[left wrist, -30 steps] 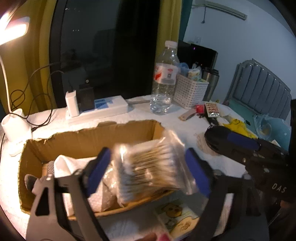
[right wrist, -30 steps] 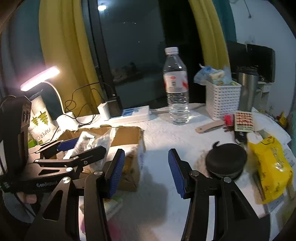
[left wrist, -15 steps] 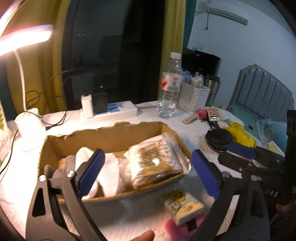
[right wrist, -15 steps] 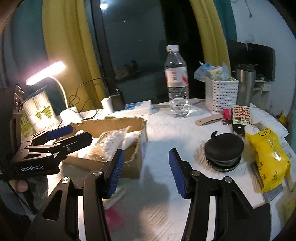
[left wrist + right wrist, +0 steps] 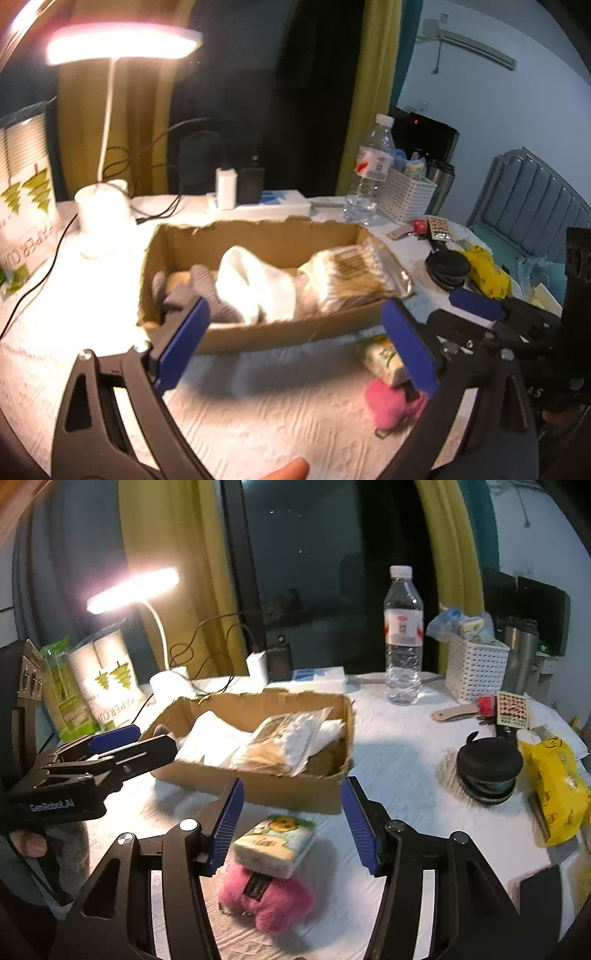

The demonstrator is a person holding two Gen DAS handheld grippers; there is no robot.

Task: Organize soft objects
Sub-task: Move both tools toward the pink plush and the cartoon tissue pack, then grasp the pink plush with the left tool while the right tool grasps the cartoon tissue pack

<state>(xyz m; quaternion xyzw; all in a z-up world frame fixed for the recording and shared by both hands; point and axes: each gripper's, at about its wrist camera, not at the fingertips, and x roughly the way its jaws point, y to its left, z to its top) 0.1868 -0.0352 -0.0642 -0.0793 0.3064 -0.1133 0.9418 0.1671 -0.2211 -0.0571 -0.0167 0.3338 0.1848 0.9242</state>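
Observation:
A torn cardboard box [image 5: 280, 332] [image 5: 295, 794] sits mid-table. In it lie a bag of cotton swabs [image 5: 354, 273] [image 5: 280, 738], a white cloth [image 5: 255, 284] and grey socks [image 5: 203, 291]. A tissue pack [image 5: 275, 843] [image 5: 380, 358] rests on a pink fluffy item [image 5: 266, 901] [image 5: 388, 404] in front of the box. My left gripper [image 5: 295, 354] is open and empty, pulled back in front of the box. My right gripper [image 5: 291, 823] is open and empty, just above and behind the tissue pack.
A lit desk lamp [image 5: 110, 206] stands at the back left beside a paper bag [image 5: 107, 679]. A water bottle [image 5: 402, 638], a white basket [image 5: 476, 668], a power strip [image 5: 258, 206], a black round case [image 5: 487, 768] and a yellow bag [image 5: 554, 782] lie right of the box.
My left gripper let go of the swab bag, which now lies in the box, and drew back. My right gripper moved left and down towards the tissue pack.

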